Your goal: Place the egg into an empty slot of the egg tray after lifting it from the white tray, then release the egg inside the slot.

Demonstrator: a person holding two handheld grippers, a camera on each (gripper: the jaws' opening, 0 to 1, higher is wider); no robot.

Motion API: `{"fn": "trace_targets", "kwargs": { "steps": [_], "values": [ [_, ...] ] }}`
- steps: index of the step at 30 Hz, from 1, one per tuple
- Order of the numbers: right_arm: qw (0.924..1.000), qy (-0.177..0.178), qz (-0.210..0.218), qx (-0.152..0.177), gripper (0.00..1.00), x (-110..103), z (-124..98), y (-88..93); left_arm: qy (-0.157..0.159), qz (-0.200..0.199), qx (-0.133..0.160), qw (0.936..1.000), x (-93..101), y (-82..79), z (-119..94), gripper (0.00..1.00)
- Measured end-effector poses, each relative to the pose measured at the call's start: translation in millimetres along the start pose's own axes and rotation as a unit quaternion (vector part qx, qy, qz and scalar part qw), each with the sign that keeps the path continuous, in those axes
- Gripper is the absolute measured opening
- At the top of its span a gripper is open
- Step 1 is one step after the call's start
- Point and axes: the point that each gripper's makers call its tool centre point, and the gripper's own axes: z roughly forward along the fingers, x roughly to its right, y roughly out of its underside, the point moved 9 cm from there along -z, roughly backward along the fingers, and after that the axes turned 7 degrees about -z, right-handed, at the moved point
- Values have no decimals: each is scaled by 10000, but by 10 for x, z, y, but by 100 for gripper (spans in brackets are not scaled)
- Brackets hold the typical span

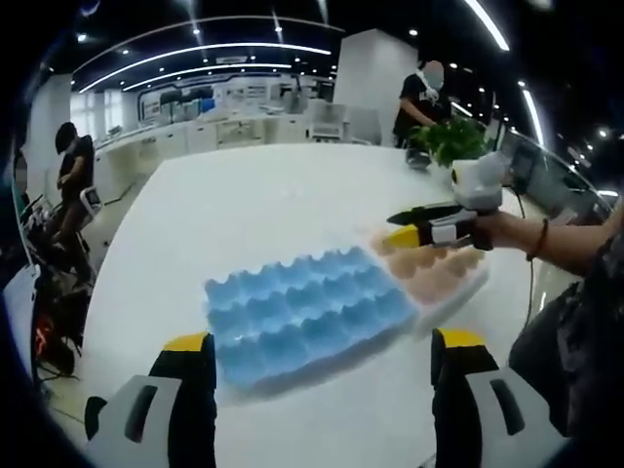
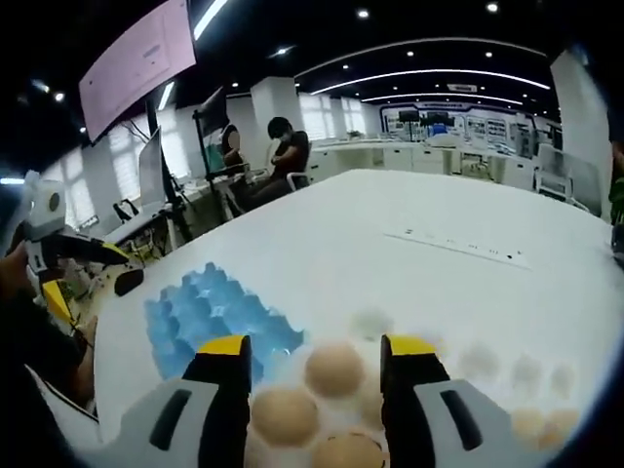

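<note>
Right gripper (image 2: 317,366), fingers apart, straddles an egg (image 2: 333,369) in the white tray (image 2: 468,390) on the tabletop (image 2: 409,253); left gripper (image 1: 322,356), fingers apart, faces the empty blue egg tray (image 1: 302,317); advice: lower squarely, close gently.

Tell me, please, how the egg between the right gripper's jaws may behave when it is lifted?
The egg is round and smooth, so it may slip or roll from the right gripper. Its shell probably cracks under a hard squeeze. It looks small, likely light.
</note>
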Motion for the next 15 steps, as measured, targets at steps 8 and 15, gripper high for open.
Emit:
{"fn": "trace_targets", "kwargs": {
  "steps": [8,15],
  "values": [
    [9990,361,-88,-228,42,-28,108,50,-20,-31,38,10000,-18,2,-18,92],
    [9977,585,-107,-319,36,-26,134,75,-69,-10,7,10000,-50,24,-20,92]
  ]
}}
